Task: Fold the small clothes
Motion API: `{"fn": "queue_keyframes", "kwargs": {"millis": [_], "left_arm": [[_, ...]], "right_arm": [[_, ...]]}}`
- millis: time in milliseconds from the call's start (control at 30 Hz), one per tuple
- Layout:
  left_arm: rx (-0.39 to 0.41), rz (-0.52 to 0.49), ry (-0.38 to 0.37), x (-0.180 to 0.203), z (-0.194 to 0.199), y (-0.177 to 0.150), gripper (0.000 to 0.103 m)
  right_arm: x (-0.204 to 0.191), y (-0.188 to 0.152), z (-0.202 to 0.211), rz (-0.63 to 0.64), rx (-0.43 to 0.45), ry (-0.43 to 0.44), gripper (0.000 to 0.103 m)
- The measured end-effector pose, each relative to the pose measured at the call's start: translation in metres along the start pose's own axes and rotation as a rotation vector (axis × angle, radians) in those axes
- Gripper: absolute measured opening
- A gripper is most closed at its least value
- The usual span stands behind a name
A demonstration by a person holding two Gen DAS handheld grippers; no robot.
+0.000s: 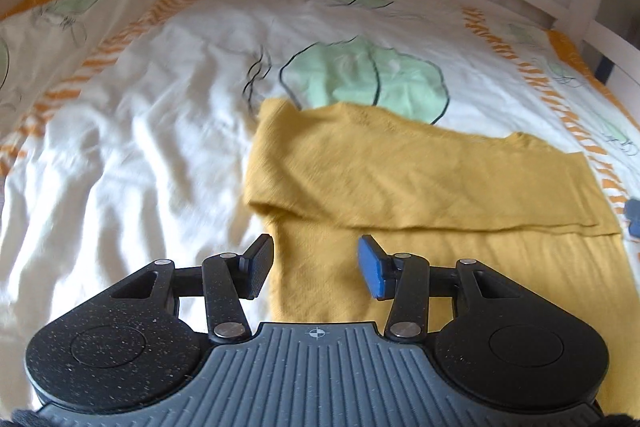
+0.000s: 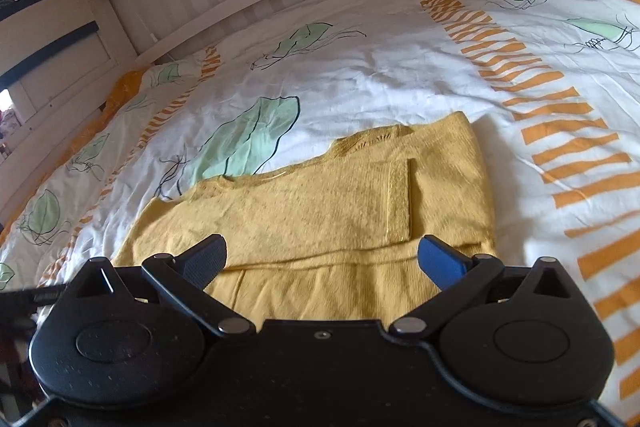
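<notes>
Yellow sweater (image 2: 320, 203) lies on bed cover (image 2: 380, 75), sleeves folded across. My left gripper (image 1: 316, 267) and right gripper (image 2: 322, 259) both spread, empty, above near part. Knit soft, light, probably stretchy; I would pinch bottom hem corners, hidden here.

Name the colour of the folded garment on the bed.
Mustard yellow garment; clearest in the right wrist view.

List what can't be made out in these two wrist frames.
- Yellow sweater near hem: cut off behind the right claw body, right wrist view.
- Sweater's knit, left wrist view: motion-blurred.
- Blue object at the frame's right edge: cropped, unidentifiable.
- Left claw: open; contact with fabric unclear.
</notes>
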State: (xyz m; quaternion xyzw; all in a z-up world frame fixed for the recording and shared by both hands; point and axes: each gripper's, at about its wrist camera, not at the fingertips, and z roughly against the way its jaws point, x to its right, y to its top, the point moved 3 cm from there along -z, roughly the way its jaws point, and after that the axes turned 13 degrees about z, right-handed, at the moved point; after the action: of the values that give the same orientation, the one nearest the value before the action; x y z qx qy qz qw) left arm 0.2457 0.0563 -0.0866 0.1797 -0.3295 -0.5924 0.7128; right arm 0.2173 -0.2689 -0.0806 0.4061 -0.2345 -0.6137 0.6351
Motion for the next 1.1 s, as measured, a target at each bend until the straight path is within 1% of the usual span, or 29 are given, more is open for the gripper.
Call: {"fn": "queue_keyframes", "kwargs": {"millis": [167, 200, 233, 333, 400, 467, 500, 567, 600, 633, 667, 700, 733, 800, 900, 1000, 1100], "left_arm": [[-0.032, 0.011, 0.028, -0.015, -0.017, -0.012, 0.045], [-0.039, 0.015, 0.032, -0.017, -0.021, -0.014, 0.045], [-0.040, 0.020, 0.029, -0.019, -0.024, -0.016, 0.045], [-0.022, 0.027, 0.023, -0.021, -0.028, -0.020, 0.048], [-0.017, 0.024, 0.018, -0.021, -0.030, -0.022, 0.050], [-0.014, 0.021, 0.014, -0.022, -0.030, -0.023, 0.050], [-0.014, 0.020, 0.012, -0.022, -0.030, -0.023, 0.050], [-0.010, 0.019, 0.010, -0.022, -0.030, -0.024, 0.050], [-0.006, 0.019, 0.010, -0.023, -0.030, -0.025, 0.050], [-0.002, 0.017, 0.010, -0.023, -0.030, -0.025, 0.050], [0.001, 0.014, 0.012, -0.022, -0.030, -0.026, 0.050], [0.003, 0.014, 0.015, -0.021, -0.030, -0.026, 0.050], [0.004, 0.015, 0.017, -0.021, -0.030, -0.027, 0.050], [0.002, 0.017, 0.019, -0.021, -0.030, -0.026, 0.051], [0.000, 0.017, 0.015, -0.021, -0.030, -0.025, 0.051], [-0.002, 0.017, 0.011, -0.023, -0.030, -0.024, 0.051], [0.001, 0.017, 0.012, -0.023, -0.031, -0.024, 0.051]], "right_arm": [[0.009, 0.012, -0.022, 0.012, -0.005, -0.009, 0.102], [0.011, 0.014, -0.027, 0.012, -0.009, -0.010, 0.100], [0.014, 0.016, -0.032, 0.010, -0.013, -0.008, 0.095], [0.022, 0.018, -0.048, -0.010, -0.044, -0.010, 0.087], [0.028, 0.017, -0.058, -0.026, -0.068, -0.027, 0.082], [0.035, 0.015, -0.064, -0.041, -0.086, -0.053, 0.080], [0.037, 0.015, -0.066, -0.050, -0.087, -0.054, 0.080], [0.040, 0.013, -0.068, -0.067, -0.093, -0.052, 0.077], [0.040, 0.012, -0.069, -0.070, -0.098, -0.052, 0.070], [0.041, 0.012, -0.070, -0.072, -0.103, -0.053, 0.060], [0.041, 0.012, -0.071, -0.073, -0.106, -0.052, 0.054], [0.041, 0.013, -0.072, -0.079, -0.113, -0.048, 0.041], [0.040, 0.013, -0.073, -0.082, -0.121, -0.049, 0.030], [0.036, 0.017, -0.075, -0.075, -0.131, -0.049, 0.015], [0.021, 0.030, -0.068, -0.044, -0.109, -0.012, 0.013], [0.003, 0.055, -0.043, 0.001, -0.037, 0.044, 0.012], [0.006, 0.073, -0.016, 0.000, 0.038, 0.041, 0.012]]}}
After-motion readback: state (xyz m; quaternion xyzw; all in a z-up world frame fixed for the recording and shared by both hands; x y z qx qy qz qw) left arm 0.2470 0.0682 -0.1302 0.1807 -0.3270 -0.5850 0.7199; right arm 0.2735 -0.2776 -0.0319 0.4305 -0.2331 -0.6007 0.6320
